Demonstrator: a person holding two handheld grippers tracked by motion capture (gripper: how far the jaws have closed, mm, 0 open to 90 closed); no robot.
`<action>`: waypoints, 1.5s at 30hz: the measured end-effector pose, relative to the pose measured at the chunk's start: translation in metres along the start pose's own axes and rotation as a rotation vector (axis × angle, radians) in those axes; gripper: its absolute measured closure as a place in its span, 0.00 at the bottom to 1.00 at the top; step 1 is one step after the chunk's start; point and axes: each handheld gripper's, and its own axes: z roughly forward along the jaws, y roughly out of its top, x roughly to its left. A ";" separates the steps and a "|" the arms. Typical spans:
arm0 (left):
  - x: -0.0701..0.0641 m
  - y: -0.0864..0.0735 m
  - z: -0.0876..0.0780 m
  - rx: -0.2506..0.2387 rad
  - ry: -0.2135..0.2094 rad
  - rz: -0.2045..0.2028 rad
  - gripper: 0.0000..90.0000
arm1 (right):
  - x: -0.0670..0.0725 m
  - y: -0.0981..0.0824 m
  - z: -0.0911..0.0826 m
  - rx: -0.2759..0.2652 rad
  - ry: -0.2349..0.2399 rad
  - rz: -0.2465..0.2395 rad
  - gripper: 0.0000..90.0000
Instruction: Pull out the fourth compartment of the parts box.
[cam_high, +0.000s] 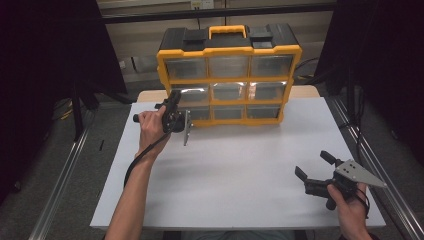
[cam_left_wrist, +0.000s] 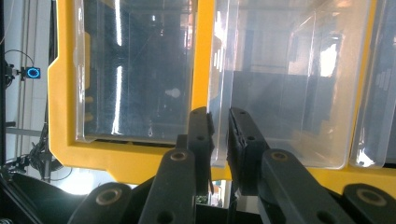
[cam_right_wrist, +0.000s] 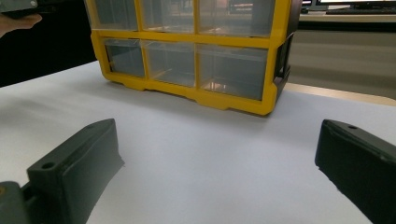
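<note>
A yellow and black organiser cabinet with three rows of clear drawers stands at the table's far edge. My left gripper reaches its left column at the middle row. In the left gripper view the left gripper is shut on the thin clear front lip of a drawer, beside a yellow divider. My right gripper rests low over the near right of the table, held in a hand, open. In the right gripper view its fingers stand wide apart over bare table, facing the cabinet.
The white table spans the middle of the high view. Metal rails run along both sides of it, and dark curtains hang at left and right. A cable trails from the left gripper along the forearm.
</note>
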 end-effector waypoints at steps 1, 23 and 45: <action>-0.001 -0.001 0.001 -0.018 0.013 -0.009 0.89 | 0.000 0.000 0.000 0.000 0.000 -0.001 0.00; -0.001 0.001 -0.010 0.001 -0.001 0.013 0.90 | 0.000 0.000 0.001 0.004 0.003 -0.003 0.00; 0.002 0.002 -0.017 -0.006 -0.005 0.016 0.90 | 0.000 0.000 0.001 0.006 -0.002 -0.002 0.00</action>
